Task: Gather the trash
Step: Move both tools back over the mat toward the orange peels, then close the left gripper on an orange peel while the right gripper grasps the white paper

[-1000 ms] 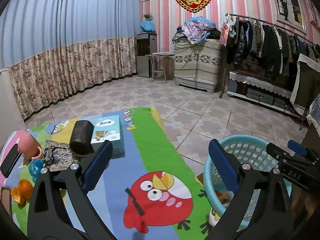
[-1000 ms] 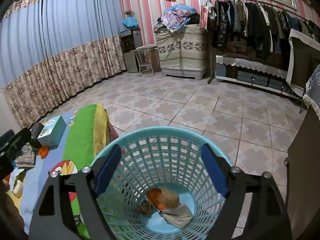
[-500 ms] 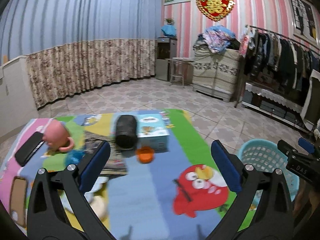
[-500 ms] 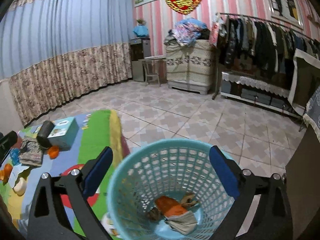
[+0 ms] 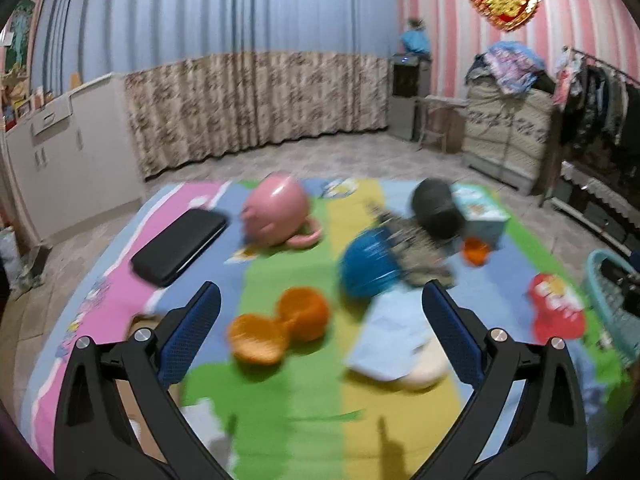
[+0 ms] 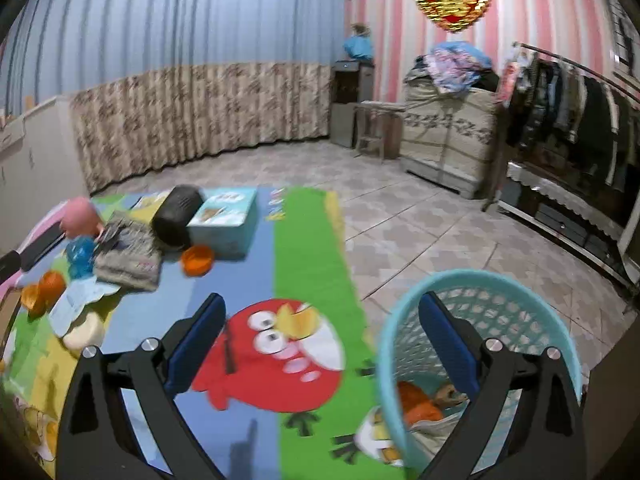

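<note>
Two orange peel halves (image 5: 280,322) lie on the colourful play mat (image 5: 304,380), just ahead of my open, empty left gripper (image 5: 320,332). A pale blue paper (image 5: 394,340) over a white lump lies to their right. Another orange piece (image 5: 476,250) lies by the teal box. My right gripper (image 6: 320,344) is open and empty over the mat's red bird picture. The teal mesh basket (image 6: 556,320) stands at its right on the floor, with orange and brown scraps (image 6: 420,400) inside. The peels also show in the right wrist view (image 6: 42,288).
On the mat are a pink piggy cup (image 5: 278,214), a black flat case (image 5: 180,246), a blue ball (image 5: 370,268), a patterned pouch (image 5: 416,252), a black cylinder (image 5: 436,210) and a teal box (image 5: 480,210). Tiled floor, curtains, a clothes rack (image 6: 572,120) surround it.
Both grippers have swung left. The left now faces the mat's left clutter and the orange peels, closer. The right has moved off the basket, which now sits at its right.
</note>
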A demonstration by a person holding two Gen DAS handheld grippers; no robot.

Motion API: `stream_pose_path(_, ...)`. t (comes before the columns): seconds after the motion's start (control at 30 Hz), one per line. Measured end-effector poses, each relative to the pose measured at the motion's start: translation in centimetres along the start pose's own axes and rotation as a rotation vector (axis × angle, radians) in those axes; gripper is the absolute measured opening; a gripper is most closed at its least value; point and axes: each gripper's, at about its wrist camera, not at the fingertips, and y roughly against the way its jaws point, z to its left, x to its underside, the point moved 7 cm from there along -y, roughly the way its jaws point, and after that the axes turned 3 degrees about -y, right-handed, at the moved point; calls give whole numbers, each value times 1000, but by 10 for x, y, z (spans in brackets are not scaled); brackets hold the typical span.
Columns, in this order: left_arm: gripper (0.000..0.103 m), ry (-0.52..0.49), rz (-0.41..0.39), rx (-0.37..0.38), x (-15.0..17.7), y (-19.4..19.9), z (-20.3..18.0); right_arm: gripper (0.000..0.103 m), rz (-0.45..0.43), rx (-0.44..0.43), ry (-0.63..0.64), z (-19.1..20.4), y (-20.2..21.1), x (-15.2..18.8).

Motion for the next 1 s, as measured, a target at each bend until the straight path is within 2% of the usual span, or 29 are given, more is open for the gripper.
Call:
stream_pose_path(0.07, 97, 9, 38, -2, 9, -9, 15, 95, 22, -17, 4, 9, -3, 4)
stream_pose_path(0.3, 95, -2, 95, 35, 19, -40, 20, 95, 86, -26, 24, 31, -18, 16)
stream_pose_path(0.43, 77, 1, 152, 73, 20, -62, 17, 95, 97, -38, 17, 37, -22, 18)
stream_pose_path(0.5, 65, 7, 194, 104, 22, -73, 13, 95, 102, -50, 13, 41, -23, 18)
stream_pose_path(0.57, 48, 5, 227, 118, 23, -82, 11, 95, 113, -65, 15, 48, -25, 20)
stream_pose_path(0.6, 44, 6, 230, 125, 23, -83, 11, 95, 117, -76, 14, 51, -25, 20)
stream_pose_path(0.67, 29, 12, 217, 143, 21, -81, 10, 95, 123, -100, 14, 60, -25, 22)
stream_pose_path(0.73, 25, 5, 204, 138, 20, -78, 10, 95, 129, -129, 17, 71, -23, 23)
stream_pose_path(0.77, 14, -5, 189, 128, 19, -74, 12, 95, 130, -144, 19, 77, -21, 23)
stream_pose_path(0.8, 8, -15, 180, 126, 17, -70, 14, 95, 130, -165, 19, 85, -18, 23)
stream_pose_path(0.83, 8, -22, 170, 121, 14, -67, 16, 95, 132, -178, 20, 91, -17, 22)
stream_pose_path(0.9, 1, -26, 146, 111, 8, -58, 25, 95, 129, -199, 33, 106, -14, 19)
stream_pose_path(1.0, 1, -8, 121, 97, 2, -46, 43, 95, 135, -211, 61, 127, -14, 18)
